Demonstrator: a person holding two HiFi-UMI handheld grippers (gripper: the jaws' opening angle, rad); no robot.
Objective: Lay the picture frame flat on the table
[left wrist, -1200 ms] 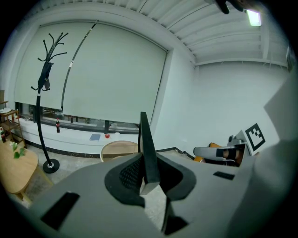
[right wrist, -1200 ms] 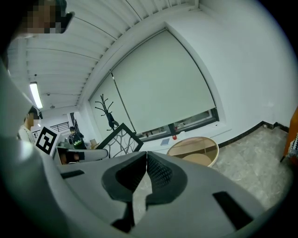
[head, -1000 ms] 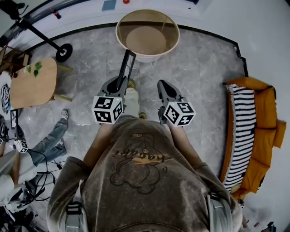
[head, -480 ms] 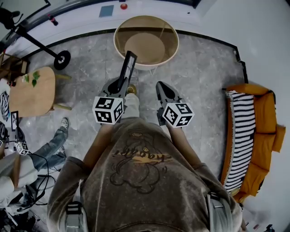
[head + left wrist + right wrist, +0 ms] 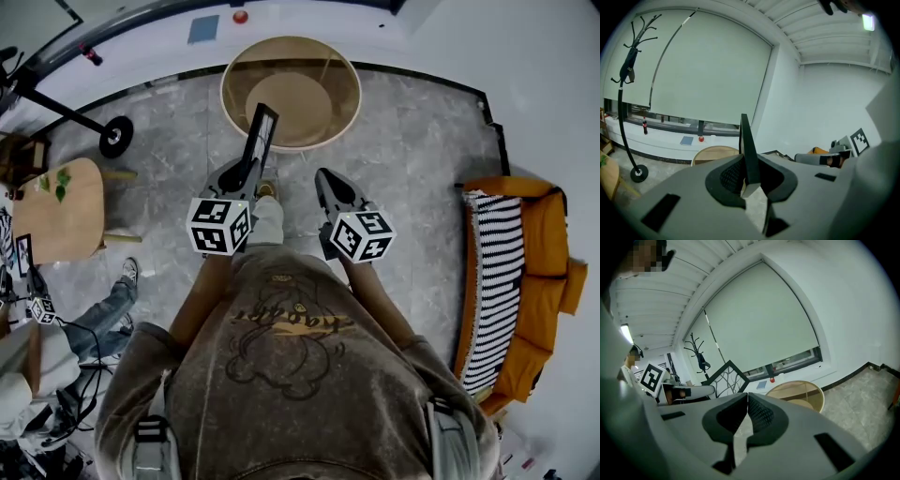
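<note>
- Picture frame, thin, black-edged and rectangular (image 5: 261, 131), stands upright on edge in the left gripper (image 5: 247, 169), whose jaws are nearly together and clamped on the frame's lower edge.
- At 3 o'clock of it, just beside, the right gripper (image 5: 322, 178) has its jaws closed on each other with nothing between them.
- Round light-wood tabletop (image 5: 349, 75) lies at 12 o'clock of both grippers; the frame's top overlaps its near rim in the head view, but the frame is carried in the air, resting on nothing.
- Done: the frame is gripped. Left, as I judge it: bring the frame over the tabletop, tip it flat, set it down, release.
</note>
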